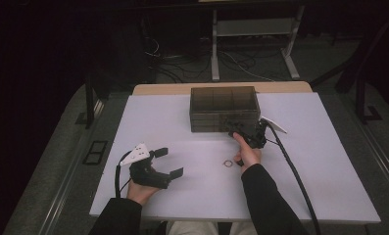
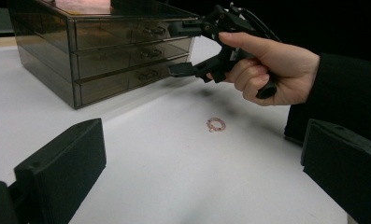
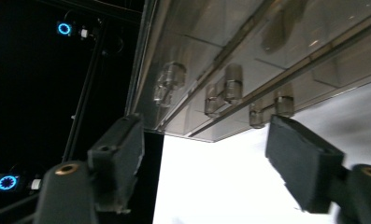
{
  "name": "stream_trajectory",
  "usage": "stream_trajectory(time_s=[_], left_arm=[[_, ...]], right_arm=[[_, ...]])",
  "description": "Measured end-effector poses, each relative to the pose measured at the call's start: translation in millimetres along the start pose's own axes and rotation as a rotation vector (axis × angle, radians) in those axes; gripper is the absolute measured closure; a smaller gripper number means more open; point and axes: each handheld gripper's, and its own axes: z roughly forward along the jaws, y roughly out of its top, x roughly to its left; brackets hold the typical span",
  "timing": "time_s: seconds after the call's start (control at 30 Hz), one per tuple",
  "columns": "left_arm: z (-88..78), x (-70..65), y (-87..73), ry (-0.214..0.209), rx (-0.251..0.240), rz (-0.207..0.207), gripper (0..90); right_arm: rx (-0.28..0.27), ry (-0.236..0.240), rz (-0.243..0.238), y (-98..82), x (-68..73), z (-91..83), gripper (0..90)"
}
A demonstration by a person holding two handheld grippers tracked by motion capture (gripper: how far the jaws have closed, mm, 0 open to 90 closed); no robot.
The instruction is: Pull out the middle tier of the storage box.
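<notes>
A smoky see-through drawer box with three drawers stands at the back of the white table. My right gripper is turned on its side in front of the box's right end, jaws apart with nothing between them. In the right gripper view the gripper faces the clear drawer knobs from close by. A small pinkish ring of beads lies on the table just below that hand. My left gripper hovers open at the front left; its view shows the ring and the right gripper by the box.
A black cable trails from the right gripper across the table's right half to the front edge. Beyond the table's far edge are a dark floor, loose cables and a pale metal stand.
</notes>
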Motion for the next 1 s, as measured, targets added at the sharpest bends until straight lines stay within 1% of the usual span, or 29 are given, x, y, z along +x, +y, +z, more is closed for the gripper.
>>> stream_trajectory(time_s=[0.27,0.47,0.67,0.77,0.93,1.0], left_arm=[[0.2,0.0,0.0,-0.001,0.0,0.001,0.0],[0.3,-0.3,0.1,-0.004,0.0,0.002,0.0],[0.4,-0.3,0.2,-0.006,0.0,0.003,0.0],[0.4,-0.5,0.3,-0.006,-0.001,0.003,0.0],[0.4,-0.6,0.2,-0.007,-0.001,0.002,0.0],[0.5,-0.4,0.1,-0.007,0.0,0.002,0.0]], right_arm=[[-0.011,-0.017,0.027,1.1,-6.9,-0.2,41.7],[-0.014,-0.016,0.043,1.9,-9.4,1.1,51.1],[-0.024,-0.014,0.08,3.2,-12.5,3.2,59.3],[-0.028,-0.004,0.093,3.2,-14.3,4.9,63.2],[-0.026,0.001,0.128,3.5,-16.1,6.2,68.9],[-0.029,0.002,0.136,3.8,-16.3,6.5,70.4]])
